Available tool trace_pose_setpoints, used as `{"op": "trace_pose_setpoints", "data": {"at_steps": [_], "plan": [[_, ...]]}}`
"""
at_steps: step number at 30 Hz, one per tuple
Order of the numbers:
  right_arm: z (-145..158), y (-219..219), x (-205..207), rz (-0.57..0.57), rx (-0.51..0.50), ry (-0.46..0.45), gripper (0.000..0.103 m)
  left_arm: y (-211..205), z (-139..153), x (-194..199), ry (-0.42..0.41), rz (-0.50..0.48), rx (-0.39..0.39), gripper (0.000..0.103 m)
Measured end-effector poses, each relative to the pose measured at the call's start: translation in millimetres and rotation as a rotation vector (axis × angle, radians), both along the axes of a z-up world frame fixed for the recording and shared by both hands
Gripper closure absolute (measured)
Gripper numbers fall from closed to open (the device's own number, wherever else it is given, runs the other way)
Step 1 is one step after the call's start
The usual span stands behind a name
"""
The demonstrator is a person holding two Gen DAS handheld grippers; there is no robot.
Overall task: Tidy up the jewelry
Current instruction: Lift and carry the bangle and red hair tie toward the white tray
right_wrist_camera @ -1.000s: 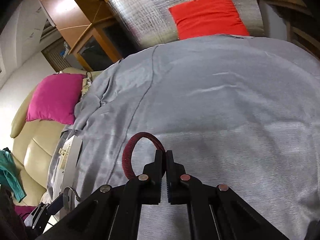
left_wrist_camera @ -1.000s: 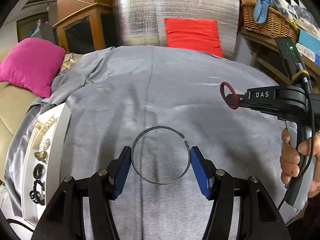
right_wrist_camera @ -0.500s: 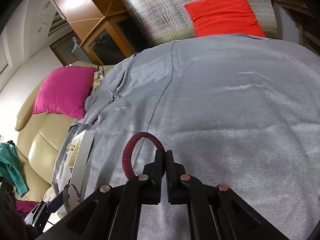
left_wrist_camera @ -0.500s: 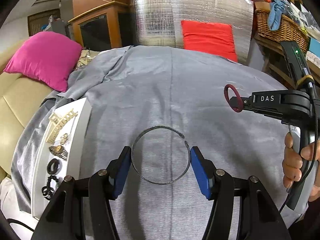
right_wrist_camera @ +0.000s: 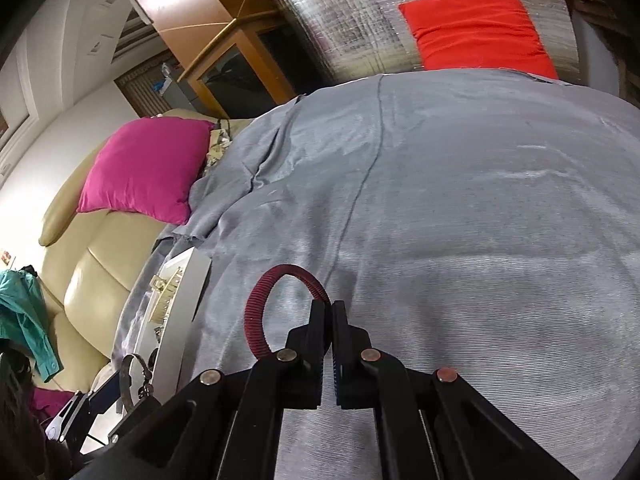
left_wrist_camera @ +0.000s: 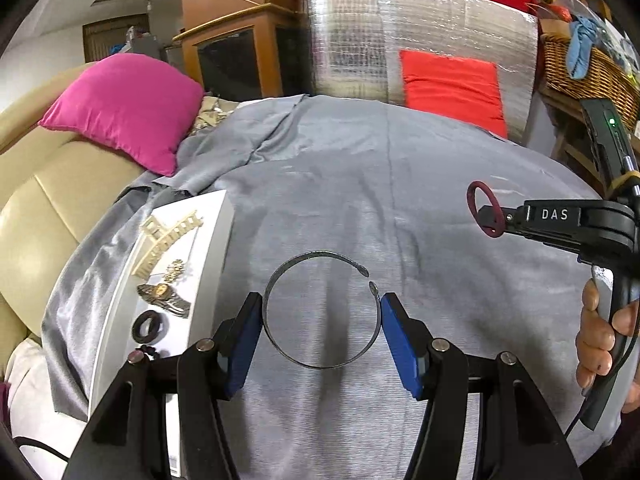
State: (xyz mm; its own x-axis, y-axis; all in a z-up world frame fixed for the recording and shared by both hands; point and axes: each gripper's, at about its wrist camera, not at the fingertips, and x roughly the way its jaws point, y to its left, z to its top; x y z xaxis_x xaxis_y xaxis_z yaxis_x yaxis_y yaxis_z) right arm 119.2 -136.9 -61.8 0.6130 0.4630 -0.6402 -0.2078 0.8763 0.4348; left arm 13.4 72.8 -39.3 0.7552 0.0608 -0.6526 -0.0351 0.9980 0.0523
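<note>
My left gripper [left_wrist_camera: 322, 316] holds a thin dark metal open bangle [left_wrist_camera: 320, 312] between its blue pads, above the grey cloth. My right gripper [right_wrist_camera: 331, 312] is shut on a dark red ribbed ring bracelet [right_wrist_camera: 264, 304]; it also shows at the right of the left wrist view [left_wrist_camera: 486, 210], held in the air. A white tray [left_wrist_camera: 212, 248] at the left holds a cream comb-shaped piece [left_wrist_camera: 168, 240], a gold and silver brooch [left_wrist_camera: 162, 294], a black ring [left_wrist_camera: 149, 326] and black beads [left_wrist_camera: 146, 350].
The grey cloth [left_wrist_camera: 360, 184] covers a rounded table. A magenta cushion [left_wrist_camera: 128, 108] lies on a beige sofa [left_wrist_camera: 52, 200] to the left. A silver foil panel [left_wrist_camera: 360, 40] with a red cushion [left_wrist_camera: 452, 84] stands behind. A wicker basket [left_wrist_camera: 580, 68] is at the far right.
Both grippers have swung left with their bracelets still held. The white tray has come further into the left wrist view. Neither grip has changed.
</note>
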Motion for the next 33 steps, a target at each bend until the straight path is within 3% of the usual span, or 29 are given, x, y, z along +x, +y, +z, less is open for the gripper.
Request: {"op": "trace_pose_setpoints", "data": {"at_steps": [20,33], "plan": [[-14,77,1,0.114,-0.008,0.002,0.099,63,-6,-10,0.008,0.109,-0.012,0.042],[-30,104,1,0.163,-0.042,0.015,0.099,95,-1,-11,0.007,0.174,-0.071,0.042]]}}
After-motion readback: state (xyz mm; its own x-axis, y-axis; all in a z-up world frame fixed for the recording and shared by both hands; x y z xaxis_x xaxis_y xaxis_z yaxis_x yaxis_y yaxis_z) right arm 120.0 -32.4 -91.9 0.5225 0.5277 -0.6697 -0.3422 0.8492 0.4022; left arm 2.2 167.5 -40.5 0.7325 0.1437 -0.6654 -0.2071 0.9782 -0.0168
